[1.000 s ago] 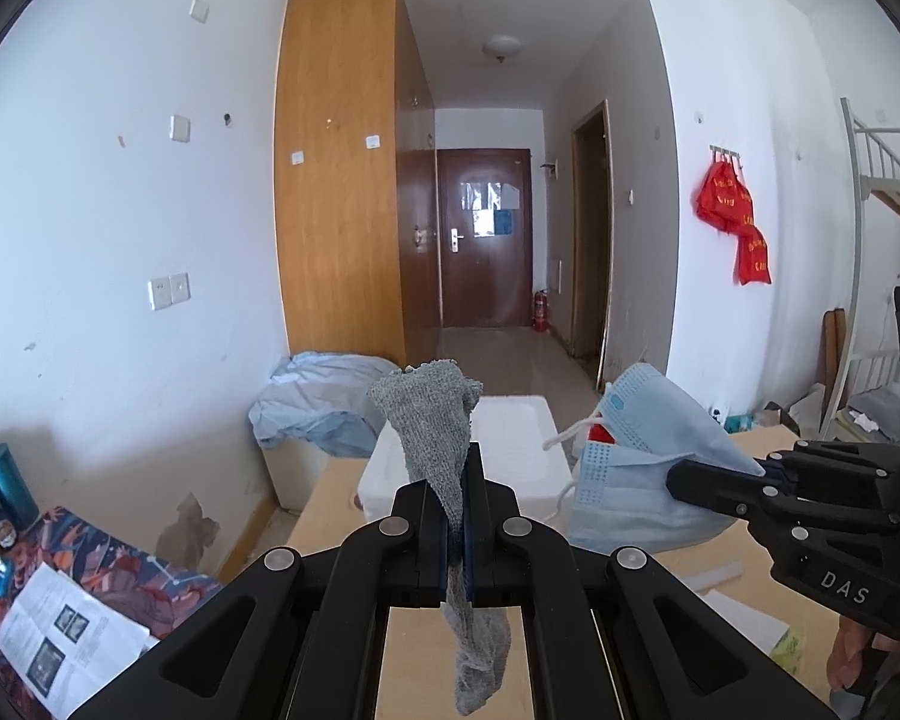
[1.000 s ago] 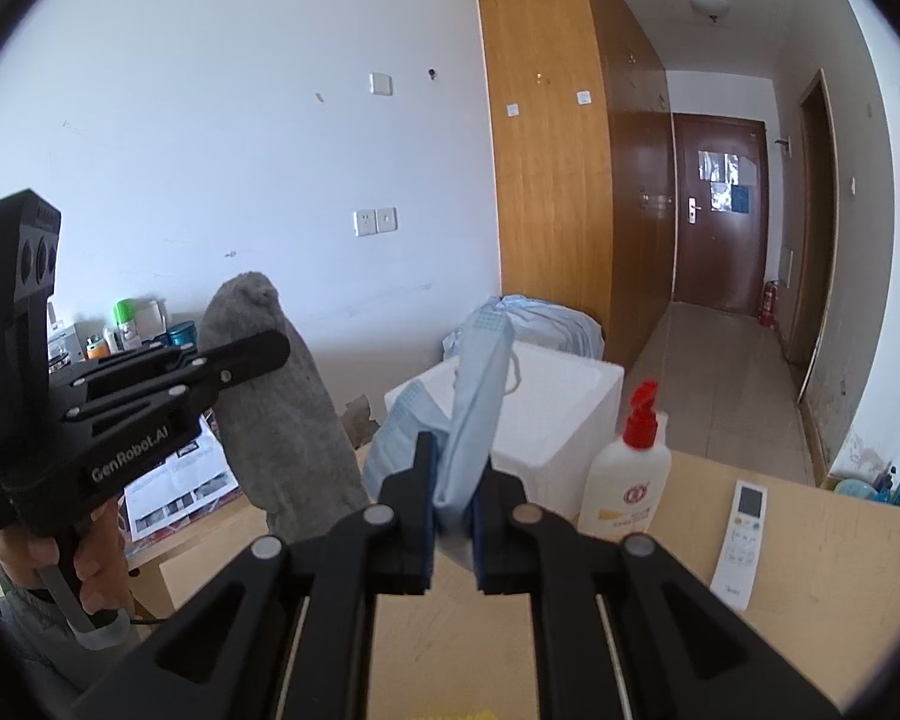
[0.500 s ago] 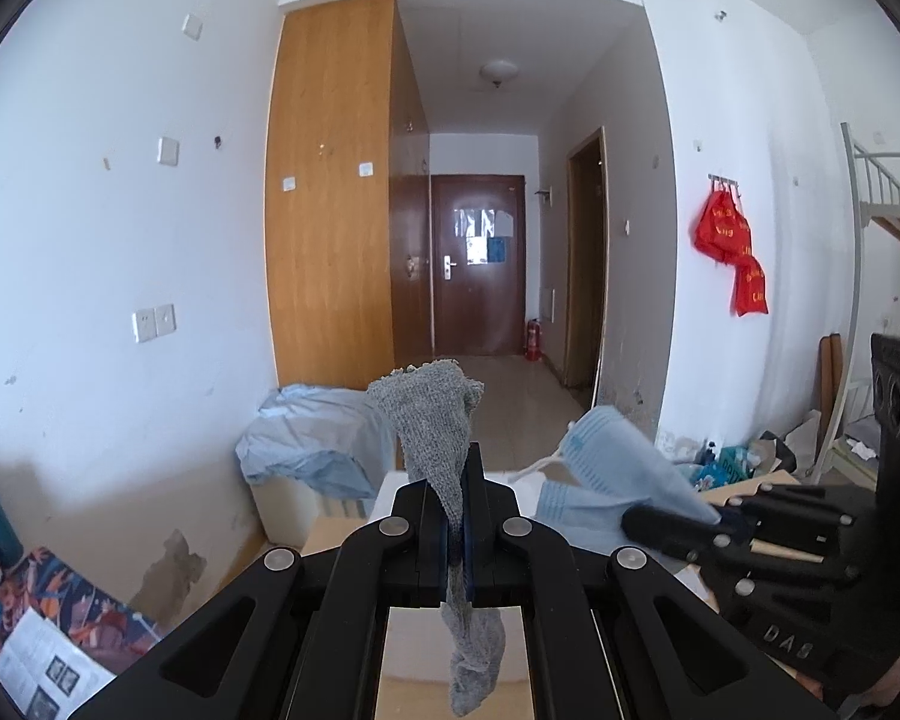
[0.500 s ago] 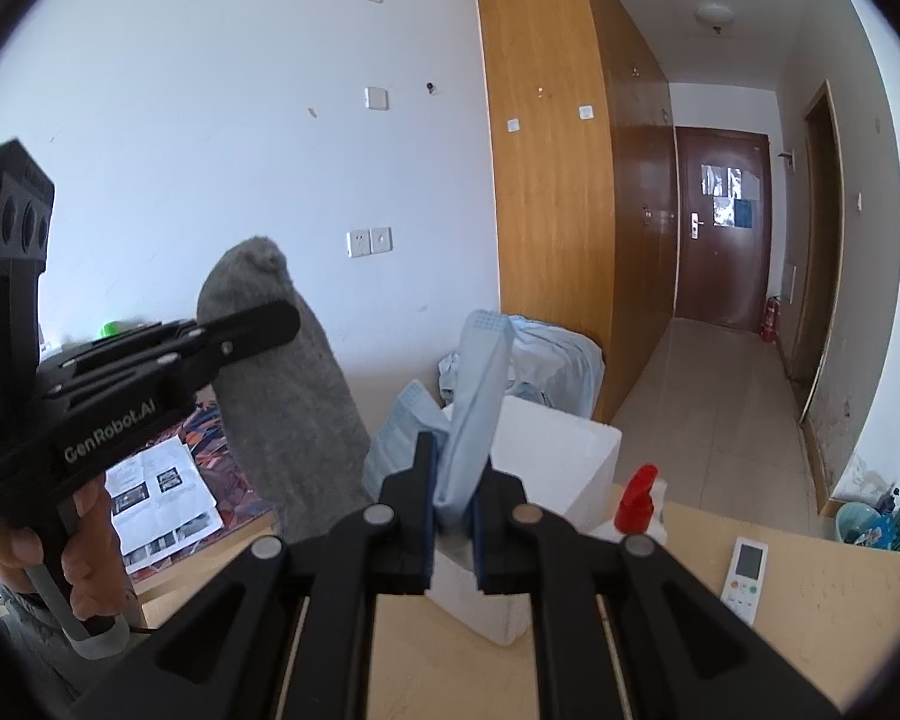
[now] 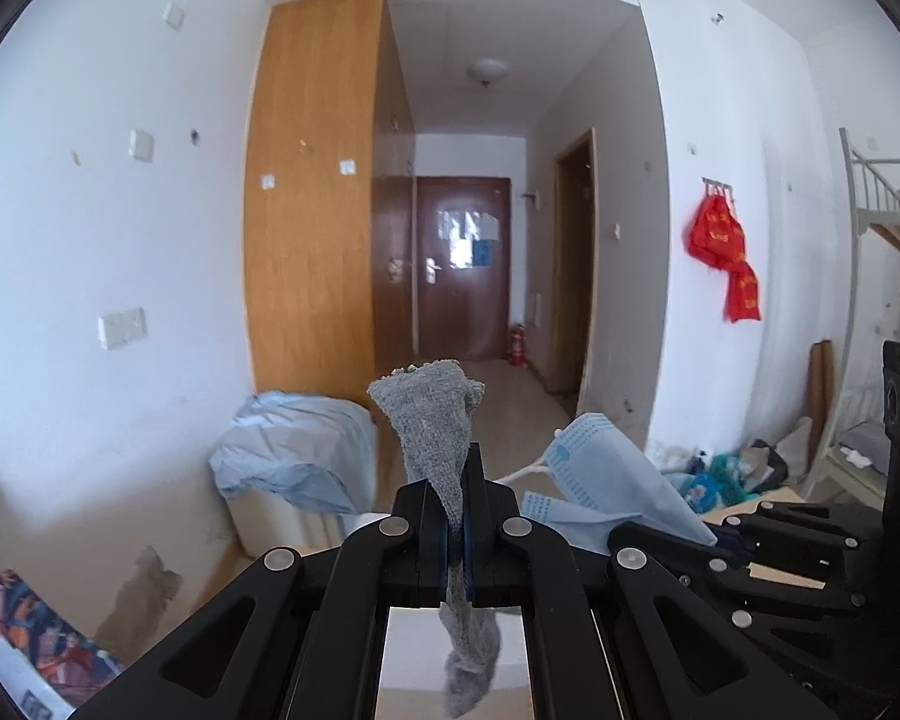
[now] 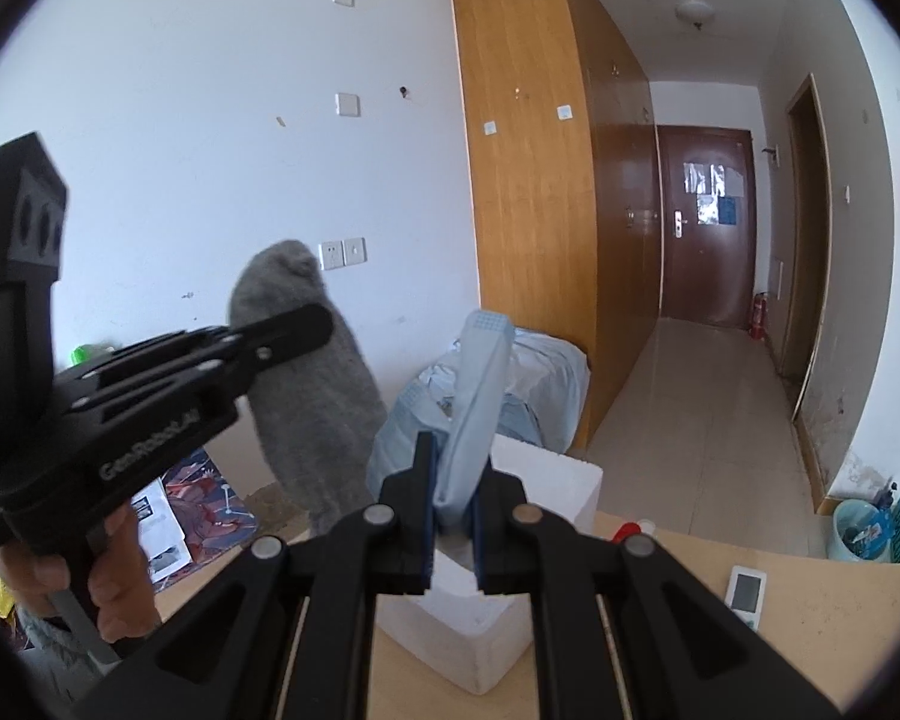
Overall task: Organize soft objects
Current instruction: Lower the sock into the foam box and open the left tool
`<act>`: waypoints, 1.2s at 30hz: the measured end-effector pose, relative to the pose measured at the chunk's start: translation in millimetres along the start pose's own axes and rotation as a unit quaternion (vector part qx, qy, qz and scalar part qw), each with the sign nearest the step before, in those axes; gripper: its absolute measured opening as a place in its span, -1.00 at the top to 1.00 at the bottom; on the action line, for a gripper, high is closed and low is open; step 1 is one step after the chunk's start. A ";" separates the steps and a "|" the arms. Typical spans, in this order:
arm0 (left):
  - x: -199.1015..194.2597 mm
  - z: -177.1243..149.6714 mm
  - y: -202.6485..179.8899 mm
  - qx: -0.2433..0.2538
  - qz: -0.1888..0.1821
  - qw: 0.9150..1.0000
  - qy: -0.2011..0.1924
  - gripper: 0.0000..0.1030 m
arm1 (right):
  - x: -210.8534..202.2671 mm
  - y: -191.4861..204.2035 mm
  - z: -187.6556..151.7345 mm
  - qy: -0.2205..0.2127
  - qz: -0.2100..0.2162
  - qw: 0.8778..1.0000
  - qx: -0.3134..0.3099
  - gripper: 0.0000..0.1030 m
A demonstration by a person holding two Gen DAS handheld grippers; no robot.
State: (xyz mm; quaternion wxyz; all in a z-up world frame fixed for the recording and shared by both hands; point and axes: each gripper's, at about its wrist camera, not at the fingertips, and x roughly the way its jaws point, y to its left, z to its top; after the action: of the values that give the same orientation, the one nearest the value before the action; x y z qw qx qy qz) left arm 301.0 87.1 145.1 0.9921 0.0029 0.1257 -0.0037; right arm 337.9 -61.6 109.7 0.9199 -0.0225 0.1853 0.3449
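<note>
My left gripper (image 5: 457, 531) is shut on a grey knitted sock (image 5: 435, 426), which sticks up between the fingers and hangs down below them. My right gripper (image 6: 453, 516) is shut on a light blue face mask (image 6: 480, 384). Both are held high in the air, side by side. The mask also shows in the left wrist view (image 5: 606, 480), and the sock in the right wrist view (image 6: 306, 384). A white foam box (image 6: 528, 516) stands on the wooden table (image 6: 810, 648) below the right gripper.
A white remote (image 6: 747, 591) and a red bottle cap (image 6: 629, 531) show on the table to the right. A blue cloth bundle (image 5: 294, 462) lies beyond the box. Papers (image 6: 159, 531) lie on a patterned surface to the left.
Both grippers have risen with the sock and mask still held. The table and foam box have dropped lower in both views, and the bottle is nearly hidden.
</note>
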 end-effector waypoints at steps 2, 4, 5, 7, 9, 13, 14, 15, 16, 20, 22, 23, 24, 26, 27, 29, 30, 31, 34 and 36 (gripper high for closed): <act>12.3 -1.5 2.6 -0.003 -0.014 1.000 0.007 0.95 | 4.2 -4.3 -1.7 0.004 -0.004 1.000 0.006 0.77; 21.8 -2.9 3.9 0.001 -0.011 1.000 0.008 0.95 | 8.0 -9.0 -3.5 0.010 -0.009 1.000 0.011 0.77; 26.3 -3.9 4.4 0.001 -0.014 1.000 0.009 0.95 | 9.9 -11.2 -4.5 0.013 -0.010 1.000 0.014 0.77; 35.5 -6.2 5.0 0.004 -0.022 1.000 0.016 0.95 | 13.2 -14.1 -6.0 0.018 -0.012 1.000 0.017 0.77; 42.4 -8.3 4.9 0.005 -0.015 1.000 0.024 0.95 | 12.1 -13.7 -6.9 0.019 -0.014 1.000 0.018 0.77; 56.4 -12.5 5.0 0.006 -0.016 0.999 0.039 0.95 | 12.2 -16.9 -5.9 0.018 -0.022 0.999 0.020 0.77; 59.9 -13.5 5.9 0.004 -0.018 0.999 0.044 0.95 | 12.9 -17.9 -5.4 0.018 -0.022 0.999 0.022 0.77; 62.8 -14.4 6.4 0.001 -0.020 0.999 0.049 0.95 | 13.4 -18.3 -4.7 0.018 -0.022 0.999 0.023 0.77; 66.0 -15.4 7.3 -0.002 -0.021 0.998 0.053 0.95 | 13.5 -18.3 -4.7 0.019 -0.023 0.999 0.023 0.77; 81.5 -22.1 8.8 0.000 -0.017 0.997 0.076 0.95 | 16.8 -17.9 -3.5 0.021 -0.023 0.999 0.023 0.77; 89.1 -25.9 8.9 -0.002 -0.016 0.996 0.089 0.95 | 17.2 -18.3 -3.0 0.022 -0.024 0.999 0.023 0.77; 90.7 -26.7 8.8 -0.002 -0.012 0.996 0.091 0.95 | 17.4 -18.9 -2.5 0.021 -0.024 0.999 0.023 0.77; 92.2 -27.8 8.4 0.000 -0.010 0.995 0.094 0.95 | 17.4 -19.4 -2.3 0.021 -0.024 0.999 0.024 0.77; 94.6 -29.2 6.9 0.005 -0.006 0.995 0.099 0.94 | 18.2 -18.5 -1.2 0.022 -0.026 0.999 0.025 0.77; 95.7 -29.9 6.2 0.008 -0.003 0.995 0.101 0.94 | 18.6 -18.7 -0.9 0.021 -0.026 0.999 0.026 0.77; 99.0 -31.2 6.8 0.005 0.002 0.994 0.110 0.93 | 18.7 -18.4 -0.3 0.021 -0.026 0.999 0.026 0.77; 100.8 -32.2 6.9 0.004 0.004 0.993 0.116 0.92 | 18.9 -18.1 0.0 0.021 -0.026 0.999 0.026 0.77; 102.8 -32.8 7.5 0.003 0.005 0.993 0.120 0.88 | 19.1 -17.7 0.2 0.021 -0.026 0.999 0.026 0.77; 107.8 -35.1 7.9 0.011 0.023 0.991 0.129 0.44 | 19.6 -17.7 -0.3 0.021 -0.025 0.999 0.025 0.77; 110.2 -35.9 10.9 0.007 0.022 0.990 0.137 -0.28 | 19.1 -18.2 -1.1 0.020 -0.025 0.999 0.025 0.77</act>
State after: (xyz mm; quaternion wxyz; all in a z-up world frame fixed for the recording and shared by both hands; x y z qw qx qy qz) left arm 398.8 97.4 82.9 0.9653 0.0130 0.2604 0.0176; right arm 362.5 -63.7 100.2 0.9246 -0.0112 0.2119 0.3164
